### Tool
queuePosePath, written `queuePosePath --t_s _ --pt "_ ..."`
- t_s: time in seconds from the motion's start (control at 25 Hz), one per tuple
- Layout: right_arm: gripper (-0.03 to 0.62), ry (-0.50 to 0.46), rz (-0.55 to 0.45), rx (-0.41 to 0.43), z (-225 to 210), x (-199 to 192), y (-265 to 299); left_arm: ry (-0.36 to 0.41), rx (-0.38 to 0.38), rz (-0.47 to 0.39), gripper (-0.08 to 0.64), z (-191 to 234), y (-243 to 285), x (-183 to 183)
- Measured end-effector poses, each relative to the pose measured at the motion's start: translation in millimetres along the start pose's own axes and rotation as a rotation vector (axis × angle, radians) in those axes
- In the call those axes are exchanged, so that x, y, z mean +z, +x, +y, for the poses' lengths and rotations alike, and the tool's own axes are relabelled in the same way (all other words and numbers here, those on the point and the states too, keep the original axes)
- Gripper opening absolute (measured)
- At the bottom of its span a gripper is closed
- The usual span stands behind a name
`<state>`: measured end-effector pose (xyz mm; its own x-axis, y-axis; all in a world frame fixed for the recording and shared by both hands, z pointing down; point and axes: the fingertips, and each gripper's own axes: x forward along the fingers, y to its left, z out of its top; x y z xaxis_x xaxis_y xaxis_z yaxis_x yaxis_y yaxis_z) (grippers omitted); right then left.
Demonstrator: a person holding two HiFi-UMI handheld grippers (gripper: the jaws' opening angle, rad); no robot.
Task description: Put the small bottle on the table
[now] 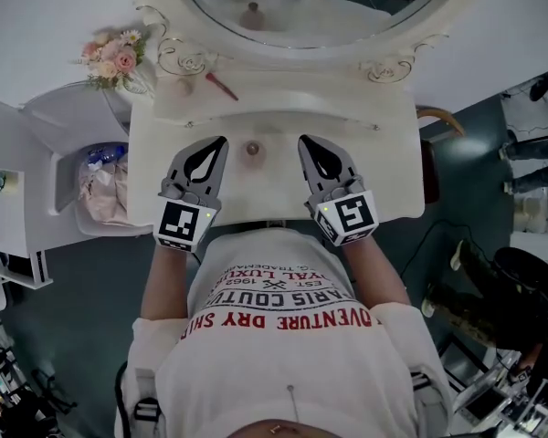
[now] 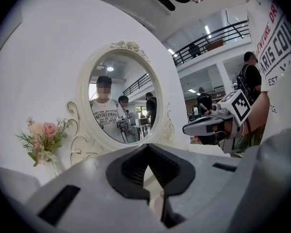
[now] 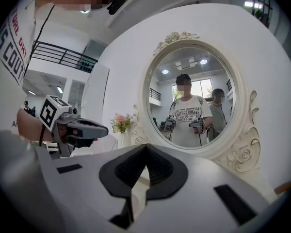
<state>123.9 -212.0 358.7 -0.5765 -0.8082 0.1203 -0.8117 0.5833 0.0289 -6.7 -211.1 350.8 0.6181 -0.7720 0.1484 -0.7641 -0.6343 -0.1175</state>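
Note:
The small brownish bottle (image 1: 251, 150) stands upright on the white dressing table (image 1: 384, 153), near its front edge, with nothing gripping it. My left gripper (image 1: 222, 141) is just left of the bottle and my right gripper (image 1: 302, 140) just right of it. Both point toward the mirror with their jaws closed together and nothing between them. In the left gripper view the shut left gripper (image 2: 148, 146) faces the mirror, and the right gripper (image 2: 211, 125) shows at the right. In the right gripper view the shut right gripper (image 3: 146, 145) faces the mirror too. The bottle is not visible in either gripper view.
An oval mirror (image 1: 256, 39) in an ornate white frame stands at the table's back. A pink flower bunch (image 1: 115, 57) sits at the back left and a thin red stick (image 1: 223, 87) lies near it. A white side shelf with a filled bin (image 1: 102, 185) stands left.

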Motion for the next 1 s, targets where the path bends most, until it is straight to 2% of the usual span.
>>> queuePosePath --t_s 1.0 --pt "-0.002 0.005 0.002 -0.028 -3 4 -1 0.0 0.02 -0.035 0.006 5 6 14"
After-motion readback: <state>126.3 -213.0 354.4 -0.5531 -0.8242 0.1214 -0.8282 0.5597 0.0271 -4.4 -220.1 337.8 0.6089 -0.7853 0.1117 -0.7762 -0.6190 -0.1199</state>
